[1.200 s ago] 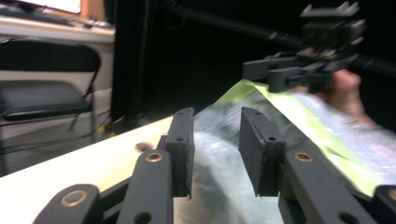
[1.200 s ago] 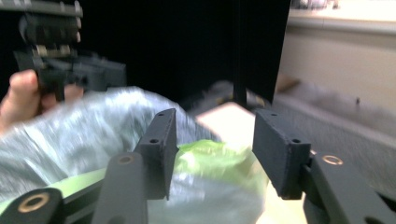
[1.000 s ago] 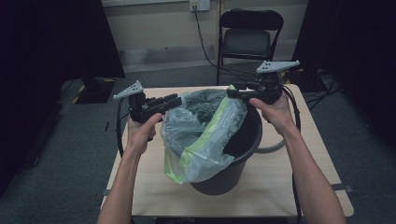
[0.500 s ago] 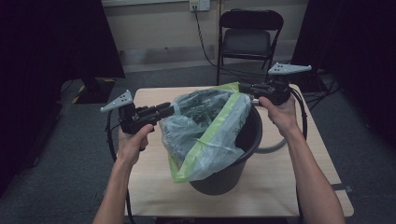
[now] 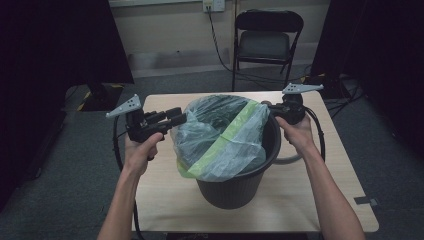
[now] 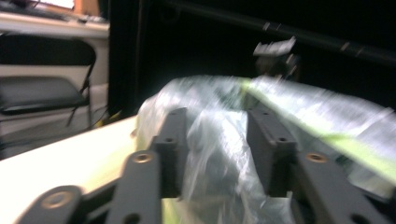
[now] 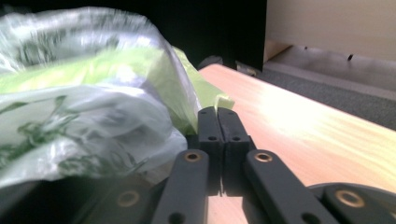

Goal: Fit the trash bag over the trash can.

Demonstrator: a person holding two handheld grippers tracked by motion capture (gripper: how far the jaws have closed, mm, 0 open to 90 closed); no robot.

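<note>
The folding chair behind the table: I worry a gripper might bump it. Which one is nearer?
Right. The right gripper sits at the bin's far right rim, closer to the folding chair. The left gripper is at the bin's left side, farther off.

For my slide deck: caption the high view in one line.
Two hand-held grippers, left and right, stretch a clear bag with a green band over a black bin on a table.

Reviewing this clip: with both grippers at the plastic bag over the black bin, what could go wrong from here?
1. The left gripper has its jaws apart around loose film of the bag; closing could catch too little and slip.
2. The right gripper is shut at the bag's edge; pulling outward might tear the thin plastic.
3. Uneven pulling could tip the bin on the table.
</note>
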